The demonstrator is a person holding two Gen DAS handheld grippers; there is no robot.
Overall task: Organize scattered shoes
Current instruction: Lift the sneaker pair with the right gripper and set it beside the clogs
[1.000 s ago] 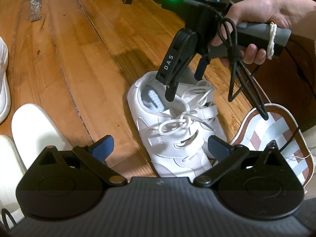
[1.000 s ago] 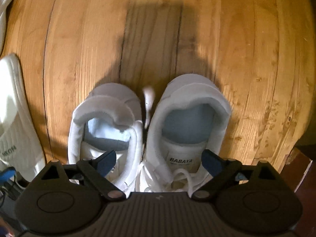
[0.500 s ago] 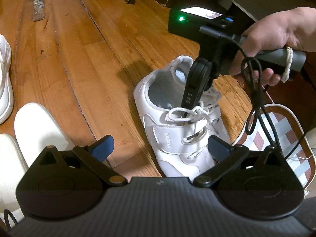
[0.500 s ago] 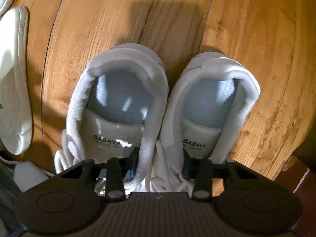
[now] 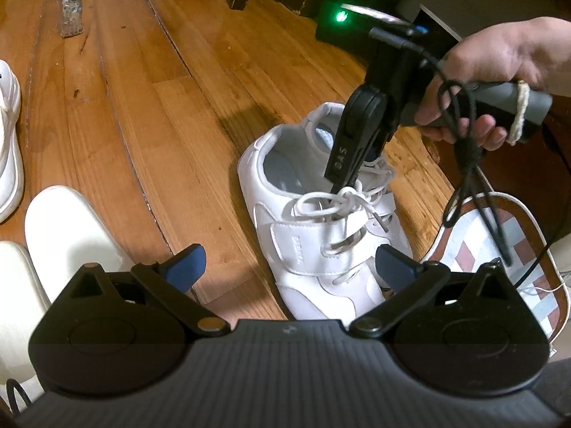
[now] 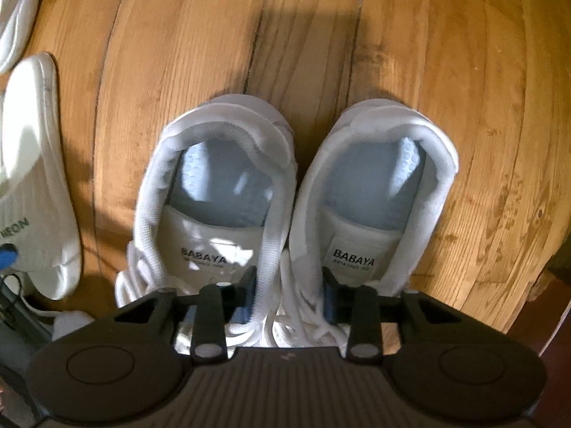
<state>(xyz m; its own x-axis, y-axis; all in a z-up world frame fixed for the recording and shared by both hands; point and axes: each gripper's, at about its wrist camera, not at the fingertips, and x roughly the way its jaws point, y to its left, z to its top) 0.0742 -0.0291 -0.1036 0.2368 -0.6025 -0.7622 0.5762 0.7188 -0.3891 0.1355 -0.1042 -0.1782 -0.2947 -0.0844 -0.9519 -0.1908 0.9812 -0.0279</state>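
A pair of white lace-up sneakers [image 5: 314, 221] stands side by side on the wooden floor, heels away from the left camera. In the right wrist view both show from above, the left sneaker [image 6: 214, 192] and the right sneaker [image 6: 378, 185], each with a BABAYA tongue label. My right gripper [image 6: 288, 297] is shut on the inner collars and laces where the two sneakers meet; it also shows in the left wrist view [image 5: 342, 187]. My left gripper [image 5: 291, 265] is open and empty, just in front of the sneakers' toes.
White slippers [image 5: 67, 235] lie at the left, one also in the right wrist view [image 6: 32, 178]. Another white shoe [image 5: 9, 135] is at the far left edge. A checked mat [image 5: 499, 249] lies at the right. Chair legs [image 5: 71, 0] stand at the back.
My right gripper came down between the two sneakers and shut on their inner collars and laces. The sneakers now sit closer together. My left gripper stayed open and barely moved.
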